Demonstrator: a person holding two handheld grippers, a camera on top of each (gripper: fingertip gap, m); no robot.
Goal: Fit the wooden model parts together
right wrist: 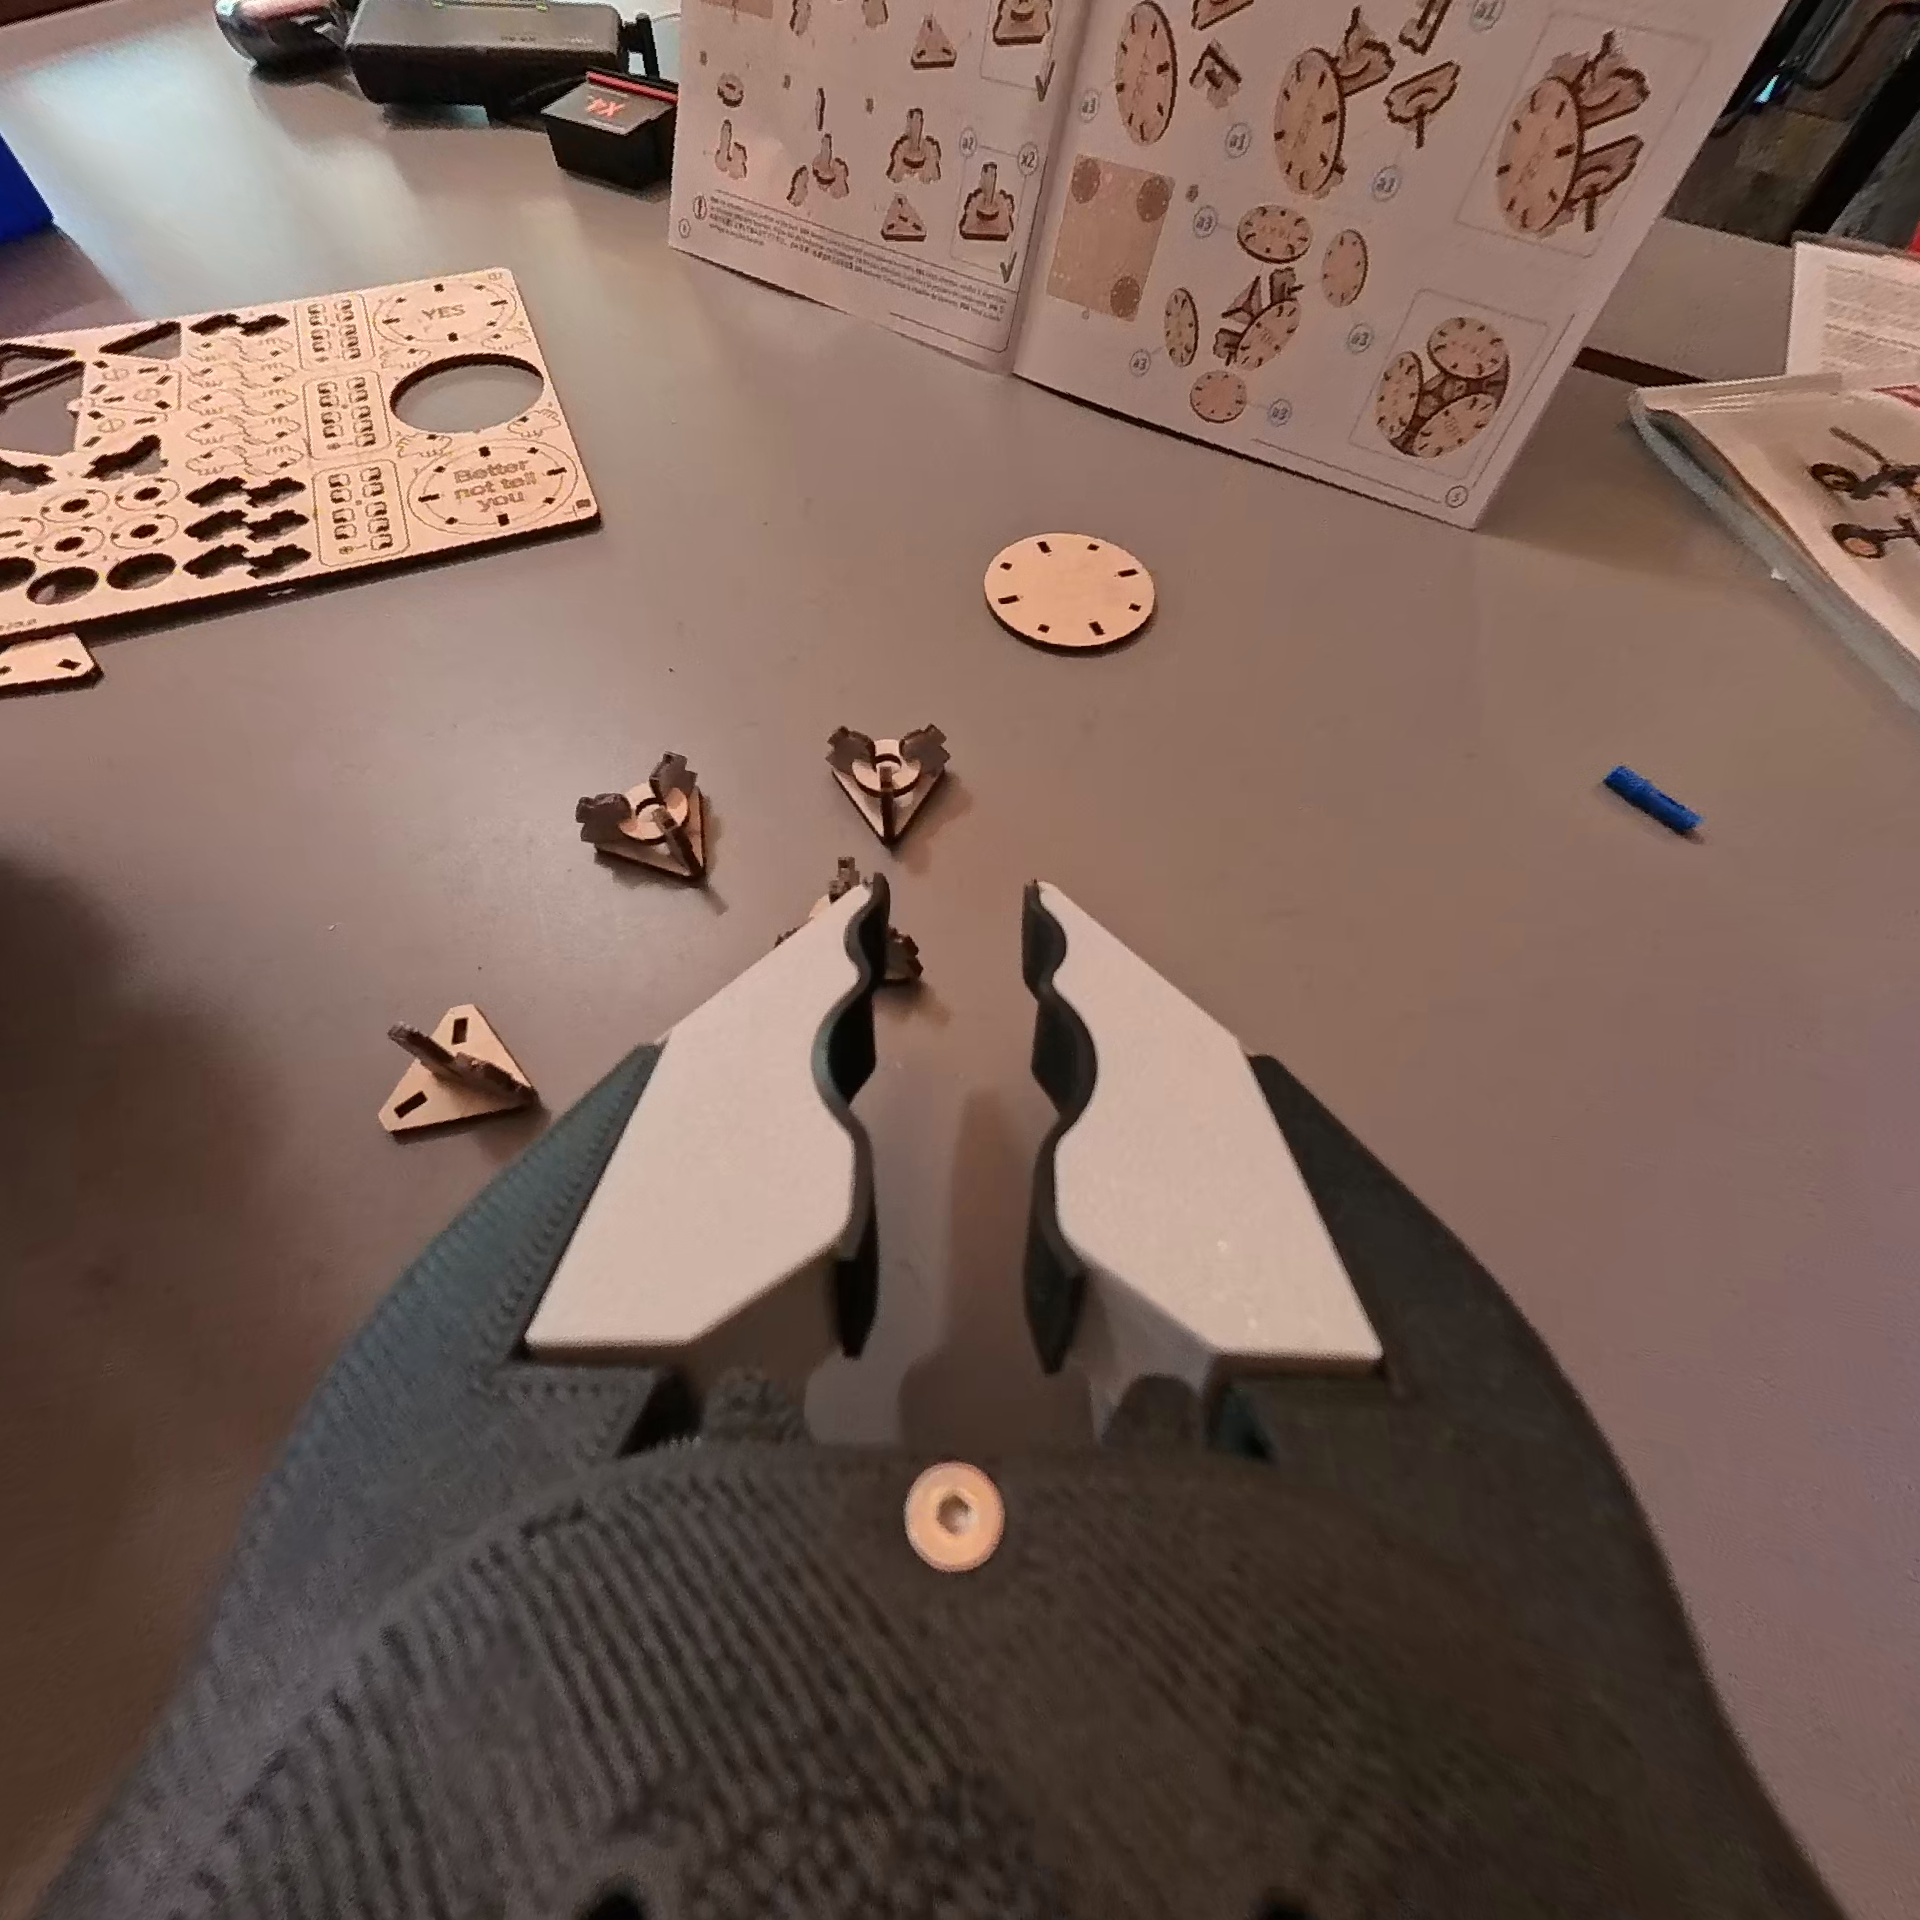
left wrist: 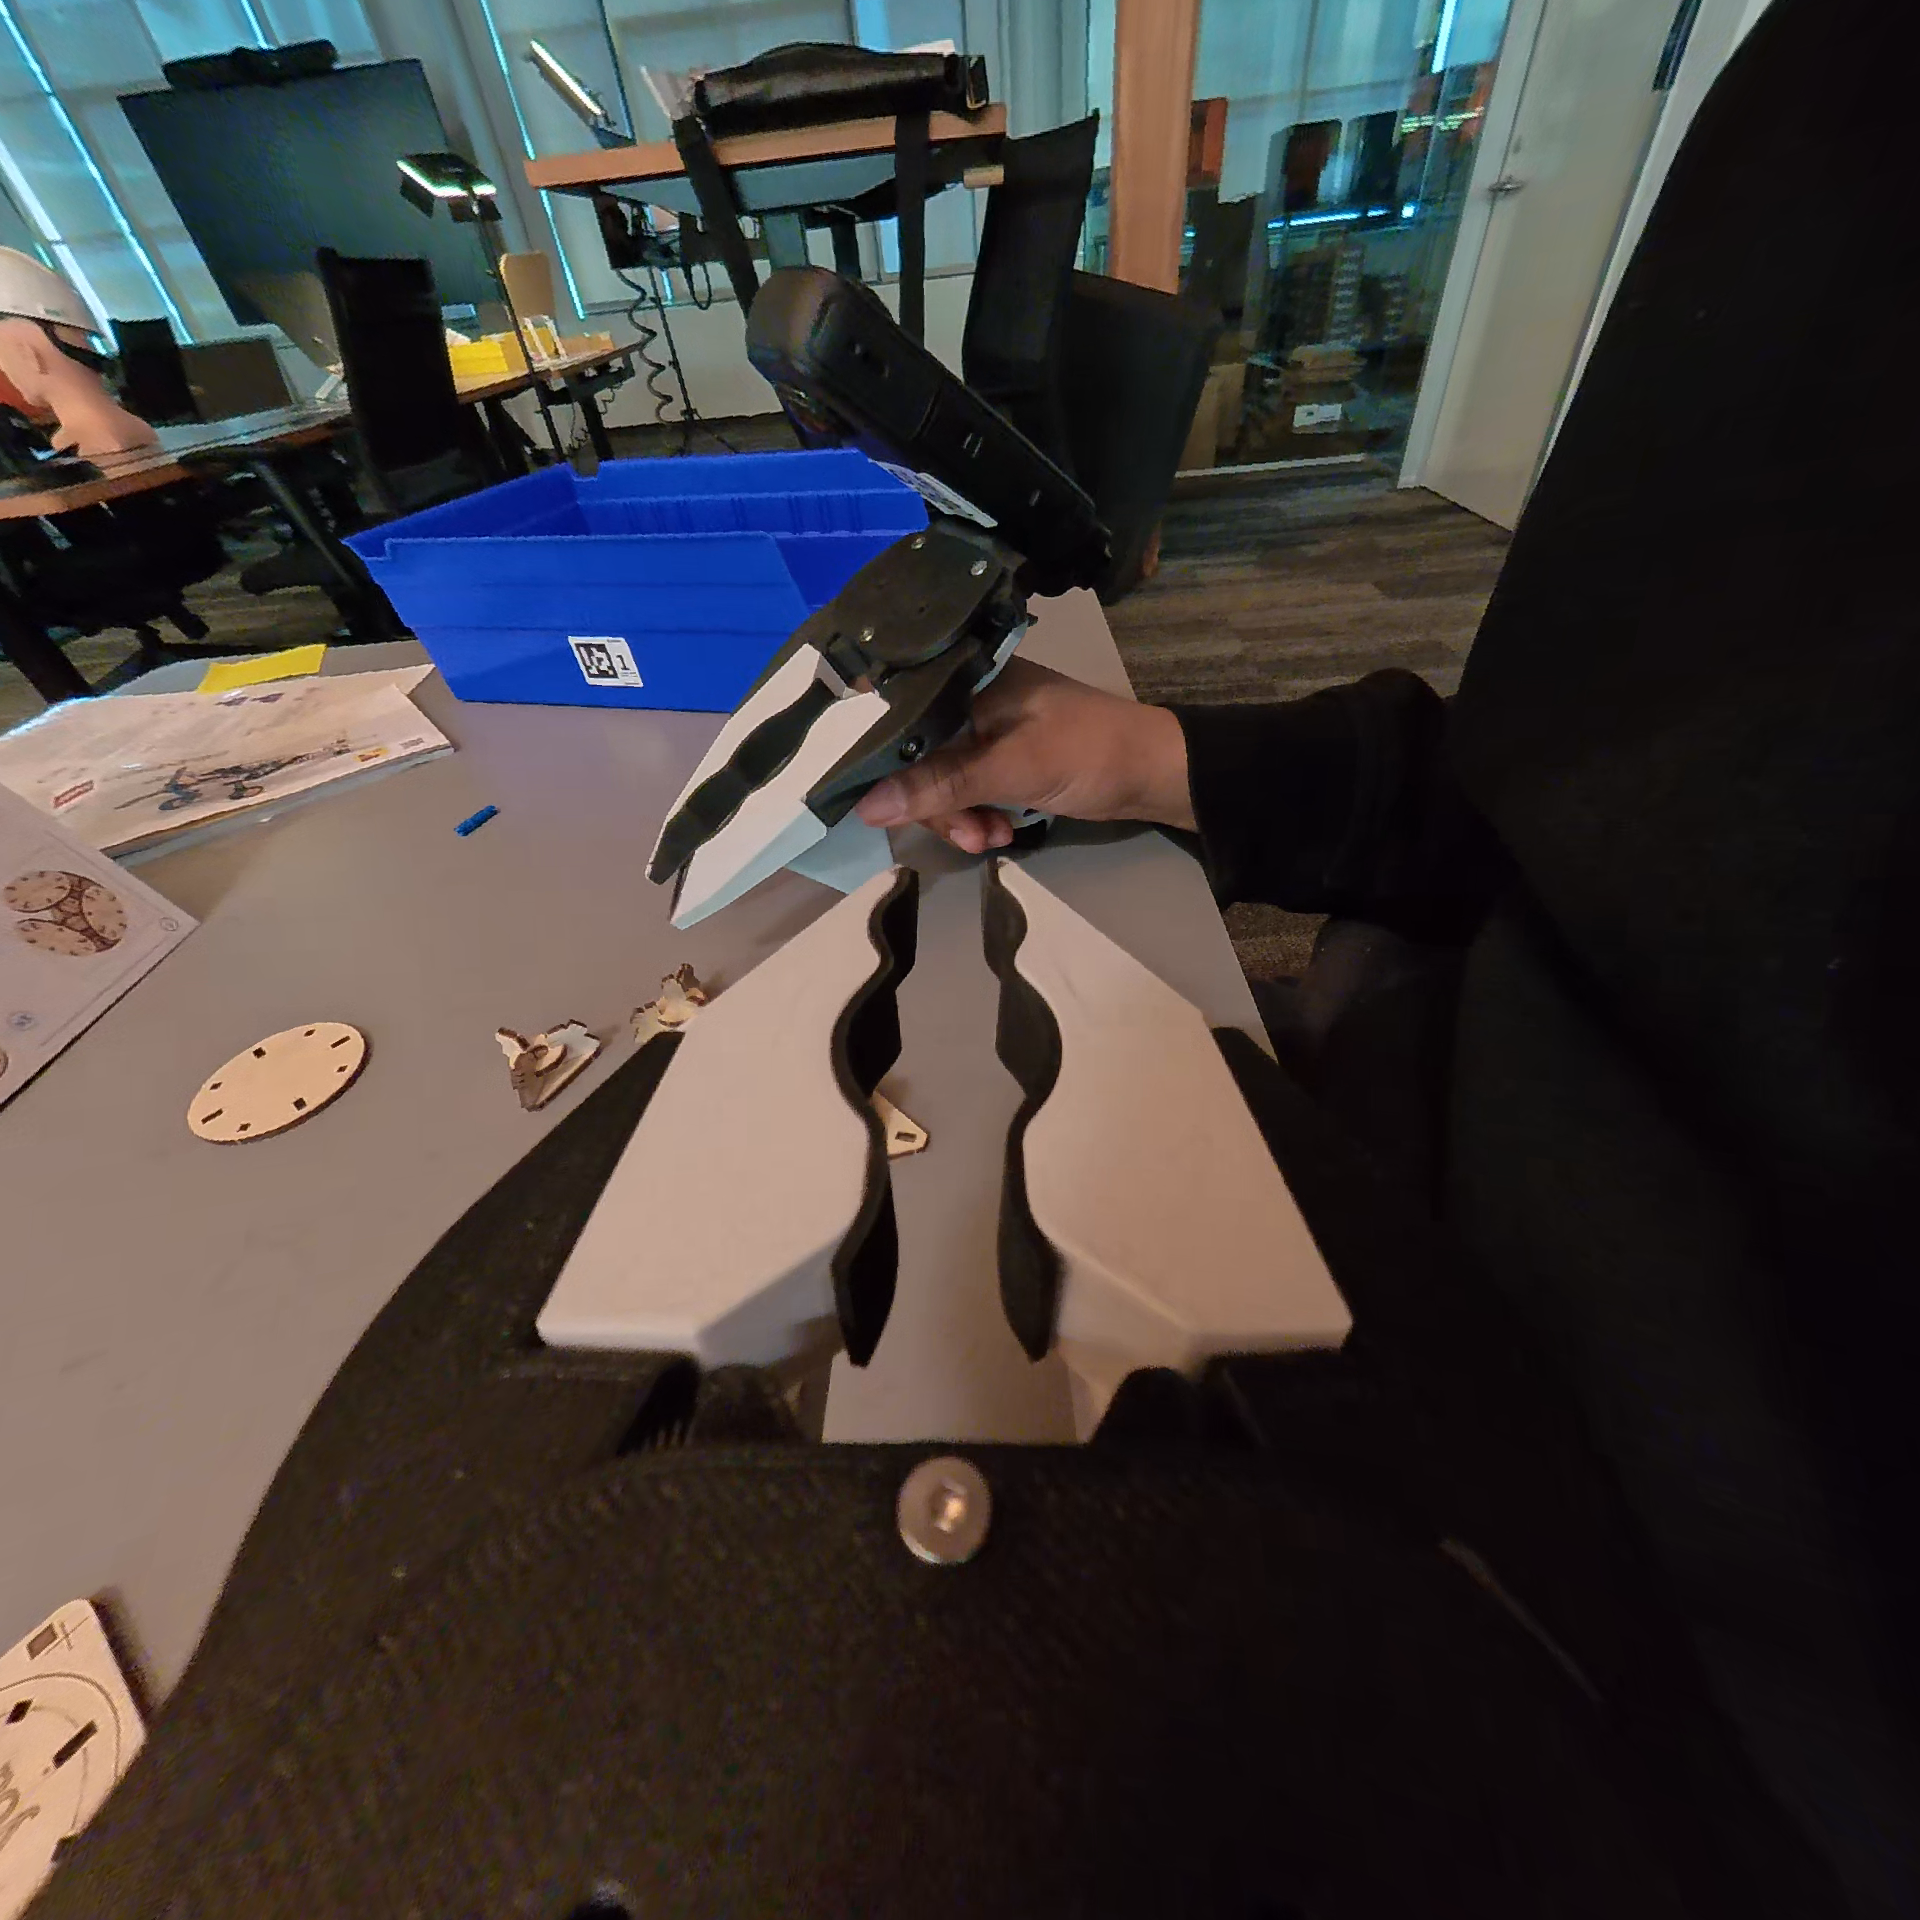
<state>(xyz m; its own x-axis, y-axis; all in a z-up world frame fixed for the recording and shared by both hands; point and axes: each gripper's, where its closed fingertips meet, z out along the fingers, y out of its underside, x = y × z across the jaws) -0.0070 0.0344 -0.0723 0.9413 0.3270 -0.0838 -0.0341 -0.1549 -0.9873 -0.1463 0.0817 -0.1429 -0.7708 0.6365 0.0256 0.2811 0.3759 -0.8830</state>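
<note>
Right wrist view: right gripper (right wrist: pixel 954 894) open, empty, above small triangular wooden assemblies (right wrist: pixel 886 781); left gripper (left wrist: pixel 951 883) open.

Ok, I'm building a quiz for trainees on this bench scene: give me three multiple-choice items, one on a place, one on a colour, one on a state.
1. Where is the round wooden disc? A in a bin; B flat on the table; C on top of a booklet.
2. What colour is the small peg? A red; B blue; C yellow.
3. The plywood parts sheet is: A complete; B snapped in half; C missing a round piece.

Answers: B, it lies on the grey table ahead of the right hand-held gripper; B, it is plainly blue; C, a round hole shows the table through it.
</note>
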